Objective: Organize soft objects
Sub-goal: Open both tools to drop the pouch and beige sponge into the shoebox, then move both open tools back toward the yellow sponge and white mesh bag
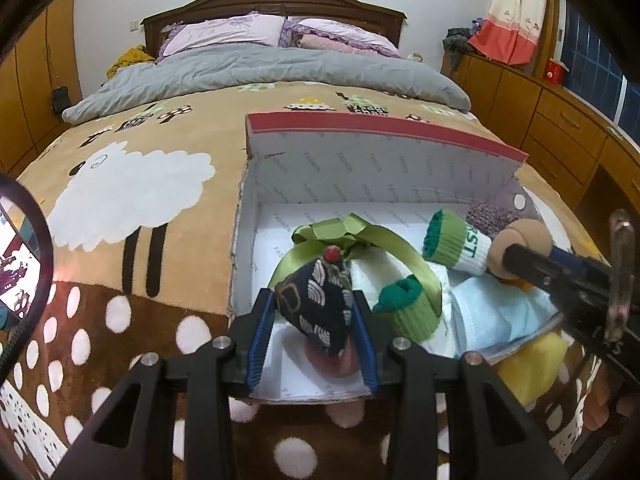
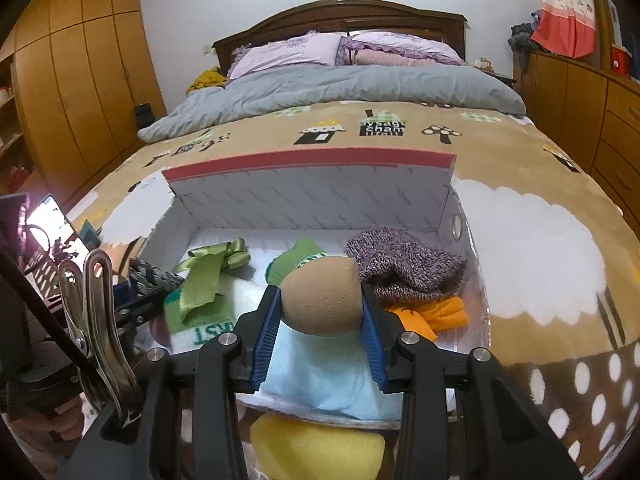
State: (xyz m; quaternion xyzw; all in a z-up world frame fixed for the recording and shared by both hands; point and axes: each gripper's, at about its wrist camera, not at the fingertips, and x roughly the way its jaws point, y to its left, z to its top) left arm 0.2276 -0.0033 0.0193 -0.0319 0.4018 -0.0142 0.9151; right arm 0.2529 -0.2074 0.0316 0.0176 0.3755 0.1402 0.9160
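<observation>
Cardboard is framing the whole scene: an open shoebox [image 1: 256,208] with white printed walls and a red-edged lid standing up at the back is sitting on a brown spotted blanket [image 1: 120,320] in the lower half of both views. The left gripper [image 1: 316,320] is pinching a dark patterned pouch [image 1: 320,304] between its blue pads, low centre of the left view, and holding it over the near left part of the box floor. The pouch's long axis is running up the frame, its red-tipped end pointing away from the camera. The right gripper [image 2: 322,320] is pinching a tan egg-shaped sponge [image 2: 322,296], centre of the right view, over the near right part of the box, narrow end pointing away. Both held things are lying directly above the box, so the coming release probably needs only a short drop.

Inside the box, a green ribbon [image 1: 352,236] is lying at centre left, green-and-white socks [image 1: 456,244] in the middle, a purple knit piece [image 2: 404,264] at the right rear, an orange cloth [image 2: 436,312] just in front of it, and a pale blue cloth [image 2: 320,376] along the near wall. A yellow sponge [image 2: 316,448] is waiting outside, touching the near wall at bottom centre.
</observation>
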